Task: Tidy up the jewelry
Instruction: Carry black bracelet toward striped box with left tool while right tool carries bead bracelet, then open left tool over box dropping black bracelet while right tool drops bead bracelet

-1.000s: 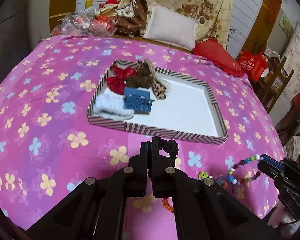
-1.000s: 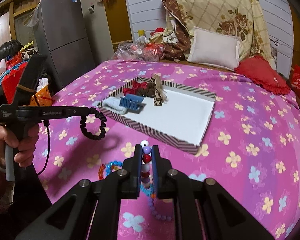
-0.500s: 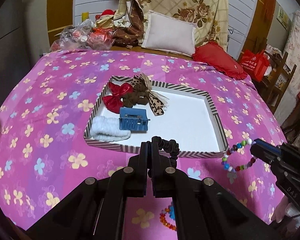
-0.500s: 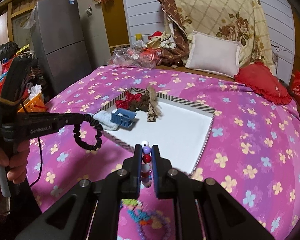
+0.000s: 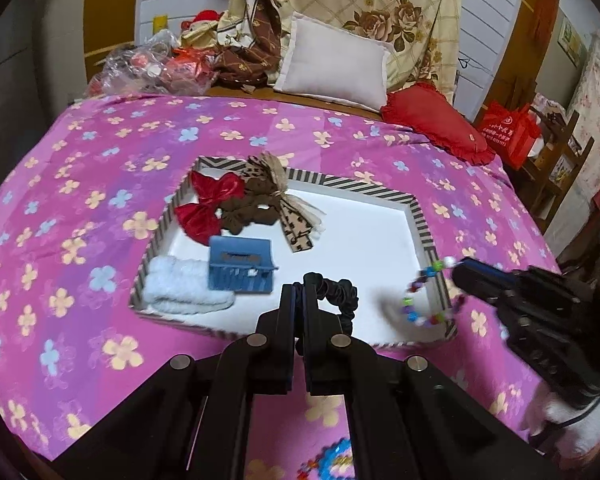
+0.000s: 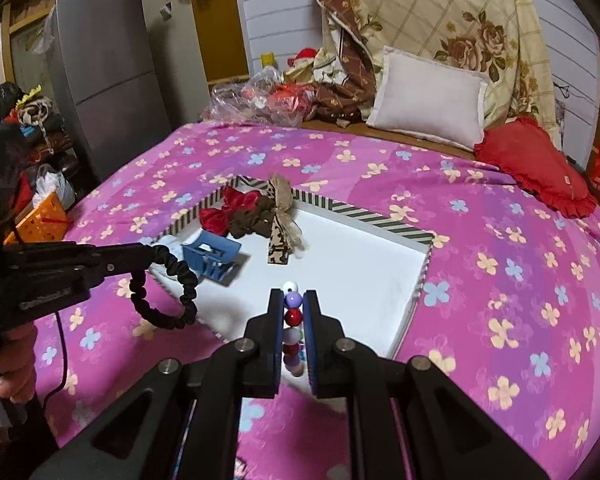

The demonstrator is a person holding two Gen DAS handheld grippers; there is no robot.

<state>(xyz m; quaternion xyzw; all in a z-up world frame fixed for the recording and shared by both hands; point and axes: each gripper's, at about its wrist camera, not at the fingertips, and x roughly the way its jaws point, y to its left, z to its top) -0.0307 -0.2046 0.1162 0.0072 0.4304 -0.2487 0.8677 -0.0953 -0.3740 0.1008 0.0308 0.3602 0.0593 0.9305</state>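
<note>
Round glossy beads (image 6: 293, 316), ruffled scrunchie (image 5: 340, 292)

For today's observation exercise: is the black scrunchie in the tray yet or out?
Out. The scrunchie hangs pinched in the left gripper above the tray's near edge, not resting inside.

Left gripper (image 5: 299, 292) low centre of its view, jaws clamped, pointing down. It pokes in at the left of the right view, a hand (image 6: 10, 364) on its handle. Right gripper (image 6: 293, 312) low centre, jaws pinched too, angled down.
</note>
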